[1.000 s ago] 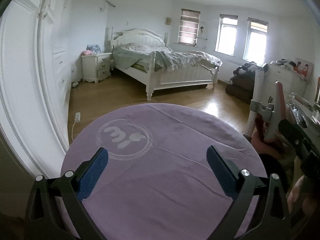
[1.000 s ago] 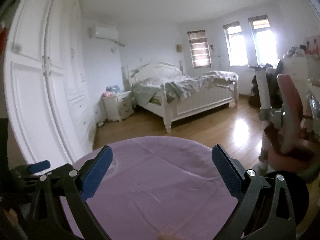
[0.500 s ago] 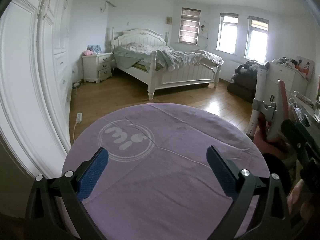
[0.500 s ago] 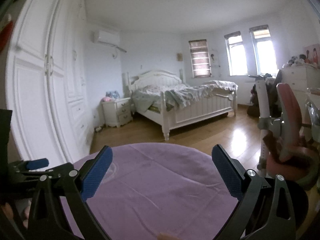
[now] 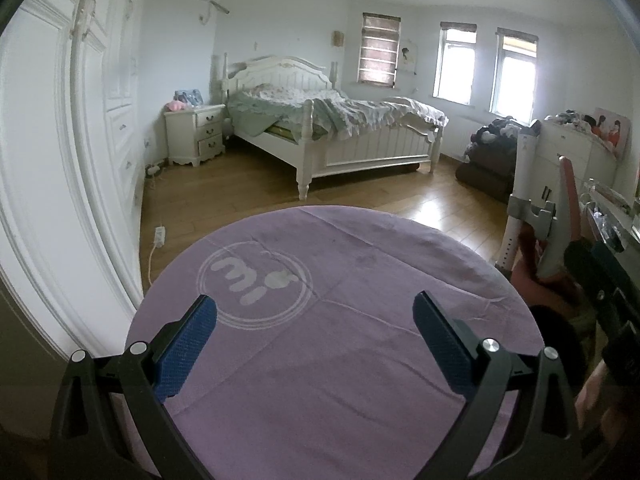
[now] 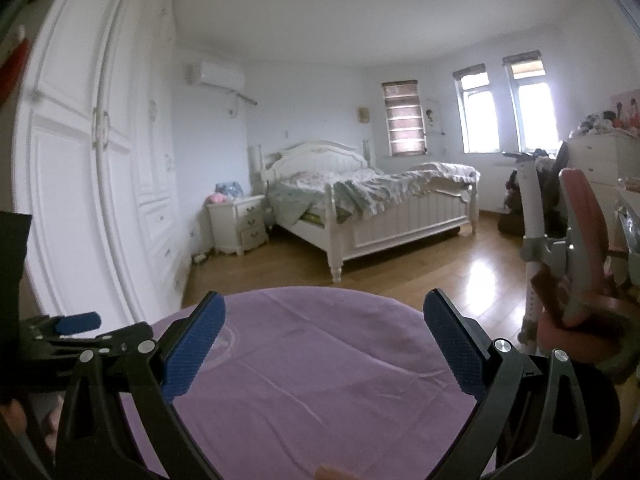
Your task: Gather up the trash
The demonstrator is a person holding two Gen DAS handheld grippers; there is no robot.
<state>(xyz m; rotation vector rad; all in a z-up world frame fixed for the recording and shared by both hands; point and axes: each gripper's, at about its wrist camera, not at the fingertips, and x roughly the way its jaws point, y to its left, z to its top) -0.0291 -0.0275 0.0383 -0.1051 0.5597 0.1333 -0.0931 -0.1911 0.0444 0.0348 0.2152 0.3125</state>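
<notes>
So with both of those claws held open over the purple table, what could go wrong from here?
No trash shows on the purple tablecloth, so the search may take the person across the room. The white power strip and its cord lie on the floor beside the table: a possible trip hazard. The pink chair stands close on the right, where the open right gripper could knock it. The left gripper is open too, holding nothing.
</notes>
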